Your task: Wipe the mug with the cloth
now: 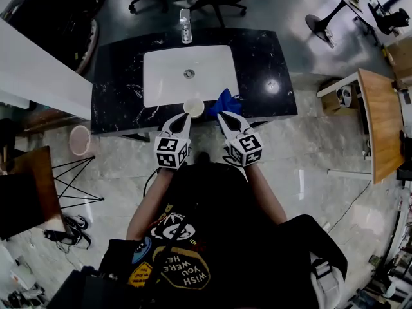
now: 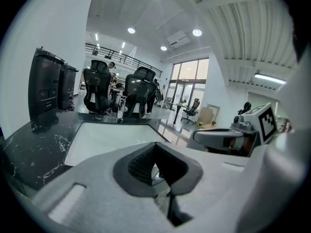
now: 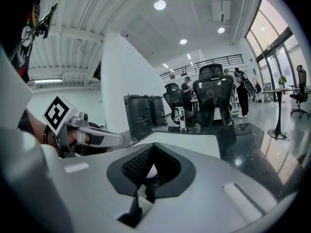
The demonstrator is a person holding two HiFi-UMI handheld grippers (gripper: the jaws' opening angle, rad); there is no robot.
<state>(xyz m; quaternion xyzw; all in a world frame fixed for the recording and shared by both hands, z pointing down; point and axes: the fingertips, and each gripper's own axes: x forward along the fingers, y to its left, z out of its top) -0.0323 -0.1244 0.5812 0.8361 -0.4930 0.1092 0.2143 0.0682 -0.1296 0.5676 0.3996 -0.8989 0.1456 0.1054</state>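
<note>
A cream mug point(image 1: 194, 108) is at the front rim of the white sink point(image 1: 167, 76). My left gripper point(image 1: 185, 116) has its tips against the mug's near side, jaws together; the grip point is hidden under them. In the left gripper view the left gripper point(image 2: 155, 149) shows closed jaws and no mug. A blue cloth point(image 1: 226, 100) lies bunched on the black counter point(image 1: 270, 63) just right of the mug. My right gripper point(image 1: 223, 115) is shut with its tips on the cloth's near edge. The right gripper view shows the right gripper point(image 3: 153, 149) closed, the cloth hidden.
A chrome faucet point(image 1: 185, 26) stands behind the sink. Black bins point(image 3: 146, 115) sit on the counter's far left. Office chairs point(image 2: 141, 93) stand beyond the counter. A wooden table point(image 1: 380, 121) is off to the right, a pink bucket point(image 1: 80, 140) on the floor at the left.
</note>
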